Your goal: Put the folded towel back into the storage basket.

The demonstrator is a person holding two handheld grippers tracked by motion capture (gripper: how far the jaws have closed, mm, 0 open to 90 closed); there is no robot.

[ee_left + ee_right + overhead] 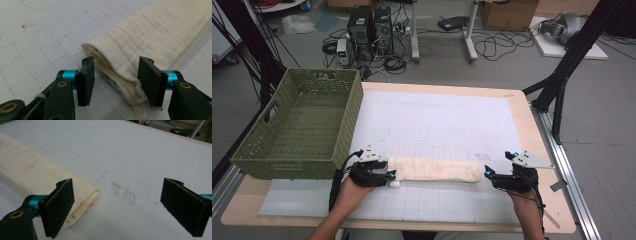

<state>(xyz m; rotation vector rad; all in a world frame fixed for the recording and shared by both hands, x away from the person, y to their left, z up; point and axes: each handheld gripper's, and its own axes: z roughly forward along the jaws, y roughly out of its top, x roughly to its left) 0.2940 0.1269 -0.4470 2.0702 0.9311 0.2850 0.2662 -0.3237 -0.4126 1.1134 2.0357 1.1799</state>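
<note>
Cream crinkled cloth towel (155, 37), matt

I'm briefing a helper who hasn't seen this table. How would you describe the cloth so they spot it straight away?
Start at the white gridded mat covering the wooden table, with a green woven basket at its left. Near the mat's front edge lies the cloth, folded into a long, narrow strip running left to right between the two hands. It is the one soft, cream thing on the mat.

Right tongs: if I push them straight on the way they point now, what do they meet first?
Probably the end of the folded cream cloth: it sits just inside the right tongs' near jaw, which would likely catch it. Depth is unclear.
</note>
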